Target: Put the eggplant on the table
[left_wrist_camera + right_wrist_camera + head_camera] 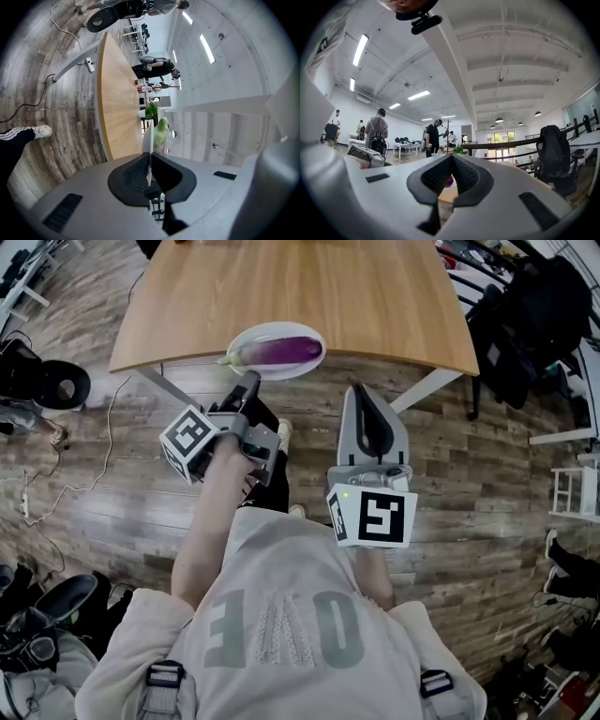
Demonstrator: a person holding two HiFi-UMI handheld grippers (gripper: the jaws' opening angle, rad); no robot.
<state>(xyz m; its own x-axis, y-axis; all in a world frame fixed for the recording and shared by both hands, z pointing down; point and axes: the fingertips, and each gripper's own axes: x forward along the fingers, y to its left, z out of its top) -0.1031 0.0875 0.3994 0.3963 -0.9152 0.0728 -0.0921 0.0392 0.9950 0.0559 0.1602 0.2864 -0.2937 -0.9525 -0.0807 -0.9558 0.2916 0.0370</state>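
Both are clenched: the left gripper [251, 379] pinches the plate [255, 335] under the eggplant [286, 351], and the empty right gripper [361, 390] probably must open next.

Purple eggplant [286, 351] — green stem leftward — lies on a white plate [267, 331] at the near edge of the table [300, 287].

The desk [309, 296] is cut off at the head view's top edge, the left tool [251, 381] covers the near rim of the plate [272, 330], and past the right tool [451, 158] only a purple sliver of the eggplant [449, 180] shows.
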